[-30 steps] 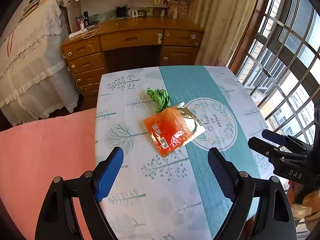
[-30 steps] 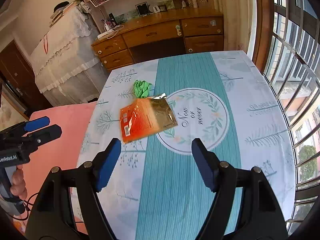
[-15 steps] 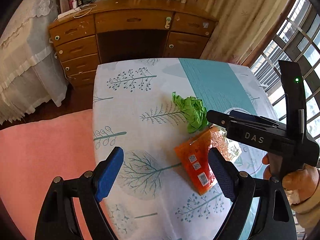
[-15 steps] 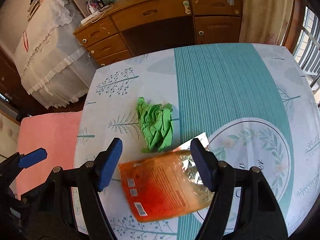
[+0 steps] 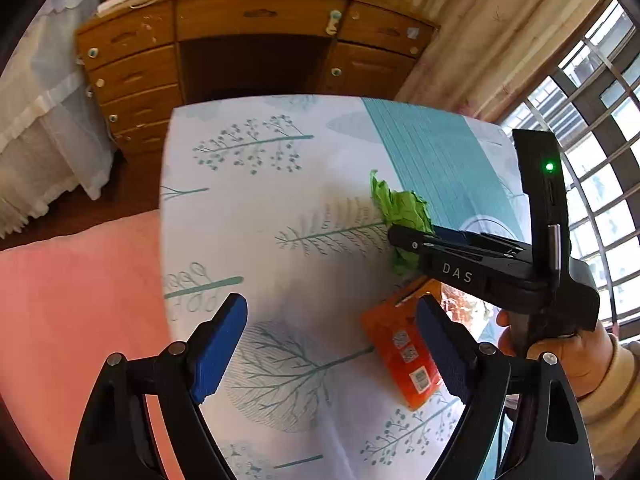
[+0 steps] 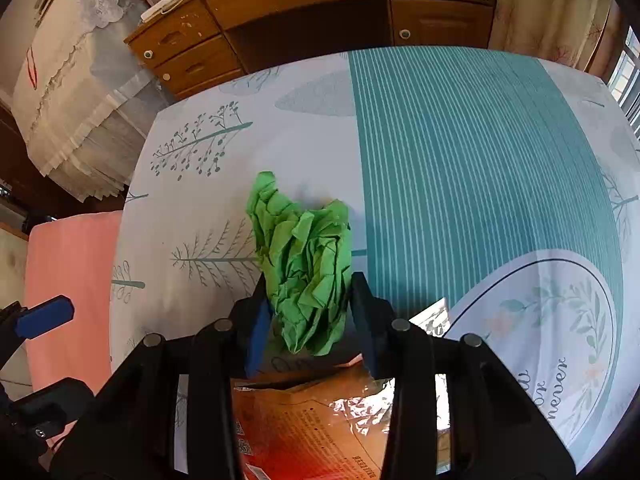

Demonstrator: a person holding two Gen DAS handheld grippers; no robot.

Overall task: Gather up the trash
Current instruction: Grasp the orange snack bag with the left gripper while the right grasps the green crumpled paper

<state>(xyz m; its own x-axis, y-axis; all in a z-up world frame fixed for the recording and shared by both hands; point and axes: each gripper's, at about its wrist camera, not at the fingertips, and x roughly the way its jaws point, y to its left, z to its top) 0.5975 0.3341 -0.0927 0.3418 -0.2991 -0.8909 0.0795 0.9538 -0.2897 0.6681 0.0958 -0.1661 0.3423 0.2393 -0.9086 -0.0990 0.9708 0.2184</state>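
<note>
A crumpled green paper (image 6: 304, 264) lies on the patterned tablecloth (image 6: 460, 160). My right gripper (image 6: 310, 300) points down over it, and its jaws are closing with both pads against the paper's sides. An orange snack packet (image 6: 312, 428) lies flat just behind the paper, under the right gripper. In the left wrist view the right gripper (image 5: 404, 236) covers part of the green paper (image 5: 400, 208). My left gripper (image 5: 332, 312) hangs open above the cloth with nothing between its fingers. Its right finger is beside the orange packet (image 5: 400, 352).
A wooden desk (image 5: 256, 32) with drawers stands beyond the table's far edge. Pink fabric (image 5: 80, 300) lies along the table's left side. A barred window (image 5: 600, 160) is at the right, and a lace-covered cabinet (image 6: 72, 80) at the far left. A hand (image 5: 560, 356) holds the right gripper.
Both grippers have come down and forward over the table. The right gripper's jaws have narrowed from wide open onto the green paper. The left gripper has stayed open.
</note>
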